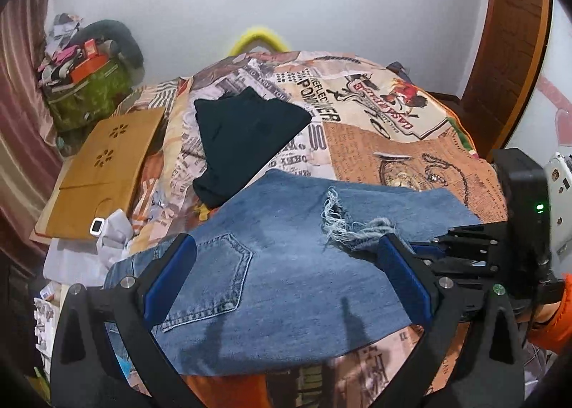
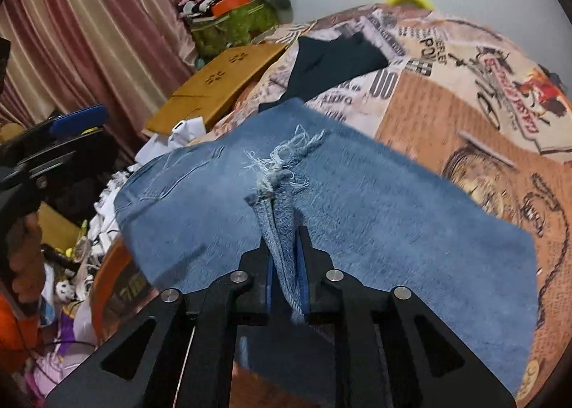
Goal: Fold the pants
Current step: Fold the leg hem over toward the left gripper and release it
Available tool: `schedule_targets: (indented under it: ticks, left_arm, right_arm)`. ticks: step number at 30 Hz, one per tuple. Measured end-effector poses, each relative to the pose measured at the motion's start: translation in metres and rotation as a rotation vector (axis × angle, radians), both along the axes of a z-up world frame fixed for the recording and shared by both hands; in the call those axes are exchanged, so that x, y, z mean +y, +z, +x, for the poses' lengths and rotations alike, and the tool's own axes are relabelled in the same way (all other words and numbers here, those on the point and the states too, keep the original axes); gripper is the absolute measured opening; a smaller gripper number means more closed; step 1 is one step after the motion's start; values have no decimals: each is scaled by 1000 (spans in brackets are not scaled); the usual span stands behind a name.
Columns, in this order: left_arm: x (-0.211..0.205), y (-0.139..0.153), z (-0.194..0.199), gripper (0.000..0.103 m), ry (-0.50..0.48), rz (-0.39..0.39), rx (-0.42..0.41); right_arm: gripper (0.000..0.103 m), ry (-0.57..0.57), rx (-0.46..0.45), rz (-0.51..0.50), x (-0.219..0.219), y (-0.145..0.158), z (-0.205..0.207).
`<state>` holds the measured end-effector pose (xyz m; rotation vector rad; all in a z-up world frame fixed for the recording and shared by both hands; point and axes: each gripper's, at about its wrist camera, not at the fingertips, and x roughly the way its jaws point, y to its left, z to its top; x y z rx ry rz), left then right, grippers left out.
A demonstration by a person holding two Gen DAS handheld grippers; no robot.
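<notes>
Blue denim pants (image 1: 286, 257) lie folded on the patterned bedspread (image 1: 393, 143), back pocket up at the left. The frayed hem (image 1: 343, 225) is drawn over the top layer. My left gripper (image 1: 286, 257) hovers open above the jeans, its blue-padded fingers (image 1: 171, 275) wide apart and empty. My right gripper (image 2: 284, 247) is shut on the frayed leg hem (image 2: 282, 215) and holds it bunched over the jeans (image 2: 393, 215). It shows at the right edge of the left wrist view (image 1: 443, 240).
A folded black garment (image 1: 246, 136) lies just beyond the jeans. A wooden lap tray (image 1: 103, 165) sits at the bed's left edge, with white cloth and a small device (image 1: 97, 225) below it. Cluttered bags (image 1: 89, 86) and a curtain stand left; a door (image 1: 507, 50) right.
</notes>
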<state>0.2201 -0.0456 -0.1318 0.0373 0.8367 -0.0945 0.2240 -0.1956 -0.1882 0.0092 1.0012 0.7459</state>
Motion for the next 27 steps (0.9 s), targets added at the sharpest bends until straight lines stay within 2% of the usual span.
schedule_targets:
  ticks: [3, 7, 10, 14, 18, 21, 24, 27]
  left_arm:
    - [-1, -1, 4, 102, 3, -2, 10]
    - [-9, 2, 14, 102, -8, -7, 9]
    - [-22, 6, 24, 102, -32, -12, 8]
    - [-46, 4, 45, 102, -81, -33, 34]
    - [-70, -8, 71, 102, -114, -25, 81]
    - [-83, -23, 88, 102, -128, -16, 134]
    - [-96, -45, 103, 102, -140, -10, 209]
    - [-101, -70, 111, 102, -142, 35, 273]
  right_arm:
    - [28, -1, 19, 16, -10, 9, -2]
    - [44, -48, -51, 59, -39, 33, -5]
    - [45, -102, -94, 77, -64, 48, 2]
    - [46, -182, -136, 50, -94, 56, 17]
    - [52, -222, -105, 33, -112, 47, 34]
    - [59, -234, -49, 25, -119, 26, 44]
    - [60, -223, 10, -8, -123, 4, 51]
    - [60, -225, 68, -63, -121, -20, 52]
